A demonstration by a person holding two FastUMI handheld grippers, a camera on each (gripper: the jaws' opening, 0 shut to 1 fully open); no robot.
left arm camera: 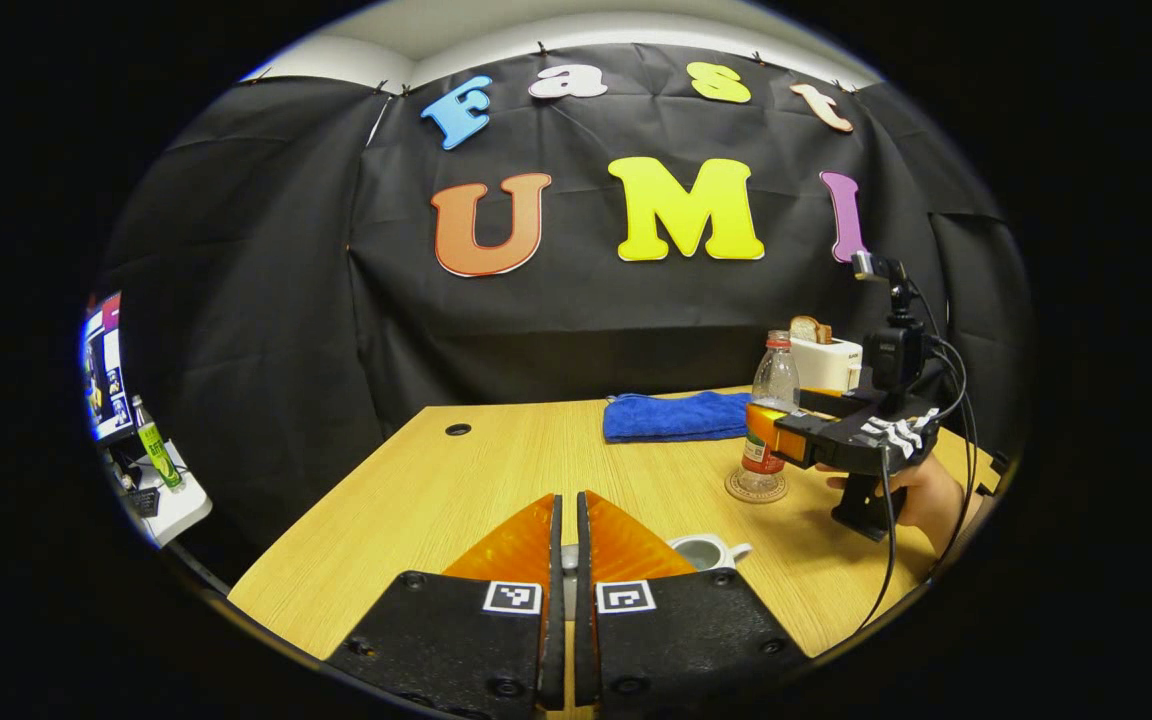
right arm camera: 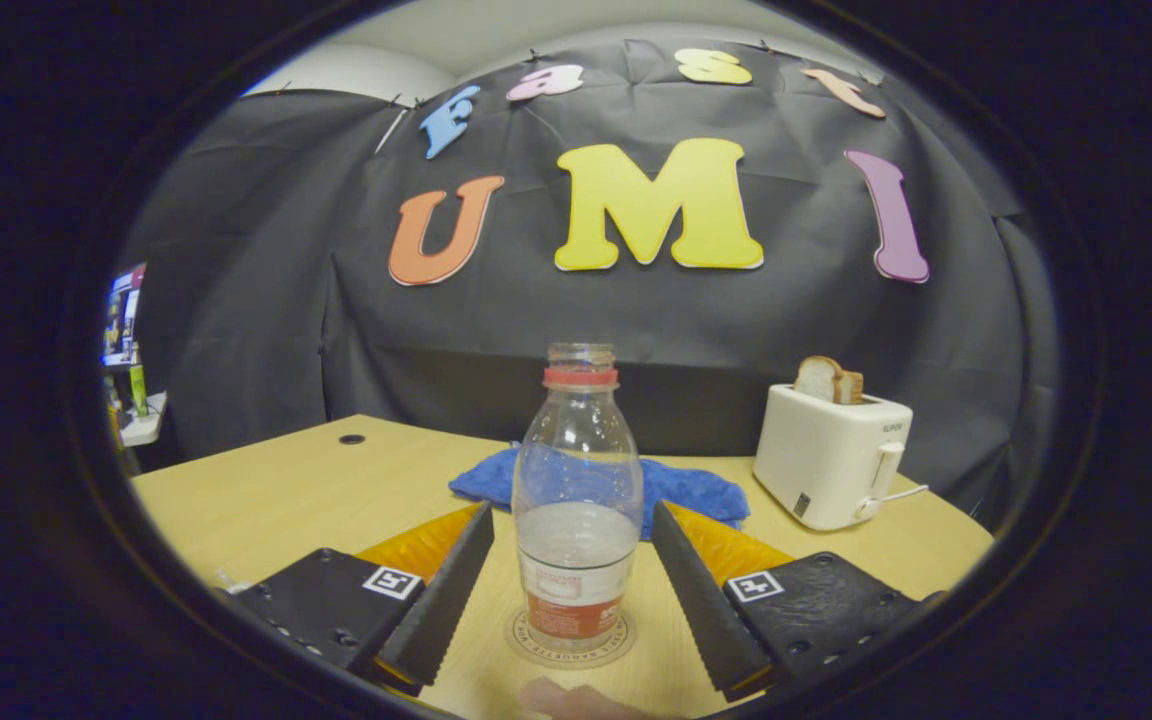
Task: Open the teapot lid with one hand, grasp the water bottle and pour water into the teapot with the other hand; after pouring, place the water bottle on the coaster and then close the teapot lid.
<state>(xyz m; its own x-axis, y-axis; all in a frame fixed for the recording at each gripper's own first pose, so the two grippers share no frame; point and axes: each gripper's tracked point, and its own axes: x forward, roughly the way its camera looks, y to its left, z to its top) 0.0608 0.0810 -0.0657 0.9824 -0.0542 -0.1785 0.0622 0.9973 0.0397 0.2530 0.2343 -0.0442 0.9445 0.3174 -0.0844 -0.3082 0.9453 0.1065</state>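
Bottle (right arm camera: 577, 520) upright on coaster (right arm camera: 536, 640), between my right tongs (right arm camera: 576, 590), spread wide, not touching. Left tongs (left arm camera: 564, 550) pinched narrow above teapot (left arm camera: 704, 551); held thing hidden, presumably lid. Next: lower lid squarely, release gently.

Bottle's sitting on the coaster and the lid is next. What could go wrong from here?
1. The right tongs are open, flanking the uncapped clear plastic water bottle on the round cork coaster; a crooked retreat might clip and tip it, spilling water.
2. The left tongs look closed on a small part I can't identify, above the open white ceramic teapot; lowering off-centre could knock it.
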